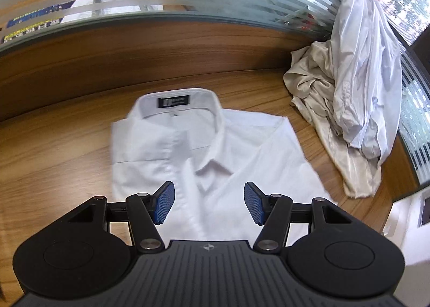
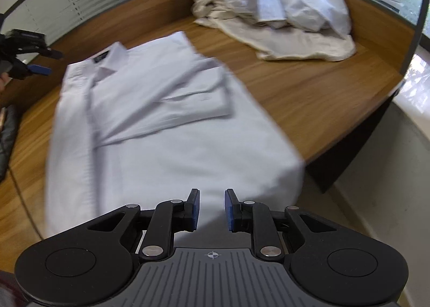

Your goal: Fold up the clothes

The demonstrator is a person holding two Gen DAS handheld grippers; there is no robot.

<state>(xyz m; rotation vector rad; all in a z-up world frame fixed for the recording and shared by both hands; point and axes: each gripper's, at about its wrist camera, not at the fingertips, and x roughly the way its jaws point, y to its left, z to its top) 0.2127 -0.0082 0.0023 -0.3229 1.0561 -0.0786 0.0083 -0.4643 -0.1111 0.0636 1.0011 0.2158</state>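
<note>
Wooden table (image 1: 67, 151) — left gripper (image 1: 209, 203) wide, right gripper (image 2: 212, 210) narrower, above white shirt (image 1: 215, 151).

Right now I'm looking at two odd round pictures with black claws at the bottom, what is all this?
Those claws are two hand-held grippers; a person carries one in each hand, each with a wide-angle camera looking along its fingers. One picture is from the left gripper, the other from the right gripper. Both are open and hold nothing. On the wooden table lies a partly folded white shirt, collar up. Beyond it sits a heap of unfolded clothes: a white garment on a cream one. In the right gripper's picture the left gripper shows at the far left edge.
</note>
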